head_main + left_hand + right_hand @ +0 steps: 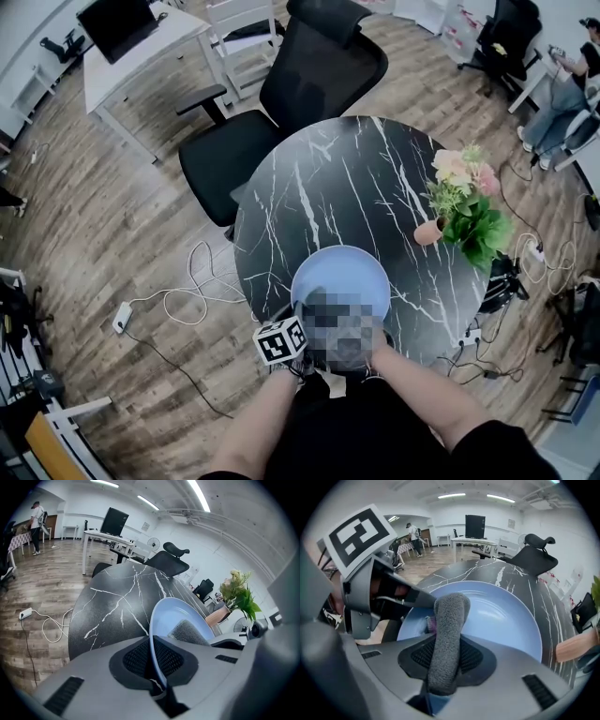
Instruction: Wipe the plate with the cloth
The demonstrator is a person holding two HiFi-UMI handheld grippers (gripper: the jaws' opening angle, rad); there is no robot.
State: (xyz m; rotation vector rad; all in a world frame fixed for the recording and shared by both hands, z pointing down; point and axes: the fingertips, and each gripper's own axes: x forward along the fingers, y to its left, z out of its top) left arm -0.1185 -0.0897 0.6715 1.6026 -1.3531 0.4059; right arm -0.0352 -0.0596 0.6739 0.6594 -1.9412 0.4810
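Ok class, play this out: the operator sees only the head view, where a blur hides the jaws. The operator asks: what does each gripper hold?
Observer: The left gripper is shut on the plate, at its rim.
Operator: And the right one?
Observer: The right gripper is shut on the cloth, a grey roll.
Operator: Where is the cloth's free end?
Observer: Over the plate's inner face, close to the left gripper.

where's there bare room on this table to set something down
Bare: the far half of the table, between plate and office chair, and its left side. Crowded: the near edge, with plate, cloth, left gripper and right gripper, and the right edge by the flower pot.
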